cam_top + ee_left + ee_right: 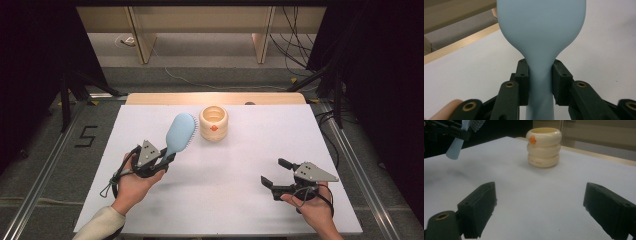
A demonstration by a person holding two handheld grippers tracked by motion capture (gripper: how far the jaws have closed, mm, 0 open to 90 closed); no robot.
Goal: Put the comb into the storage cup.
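The light blue hairbrush (179, 133) is held by its handle in the left gripper (167, 159), above the white counter (225, 200) on its left part. The two jaws are closed firmly on the narrow neck of the handle, one on each side, as the left gripper view shows clearly. The head of the brush points away from the person and a little to the right, with the bristles turned toward the cream cup (214, 123). The head is near the cup but not touching it. It seems that the brush is lifted off the counter, because in the right gripper view its handle end hangs in the air, although the exact height is hard to judge.

The cup, made like three stacked rings with a small orange mark, stands upright at the far middle of the counter, with its opening free.

The right gripper (280, 172) rests low over the right side of the counter, well apart from the cup, with the jaws wide open and nothing between them.

The step in hand is probably the carrying of the brush toward the cup. The next move asks the left hand to turn the brush so one end points downward, bring it over the opening, and lower it inside. The right gripper could steady the cup, since it may tip.
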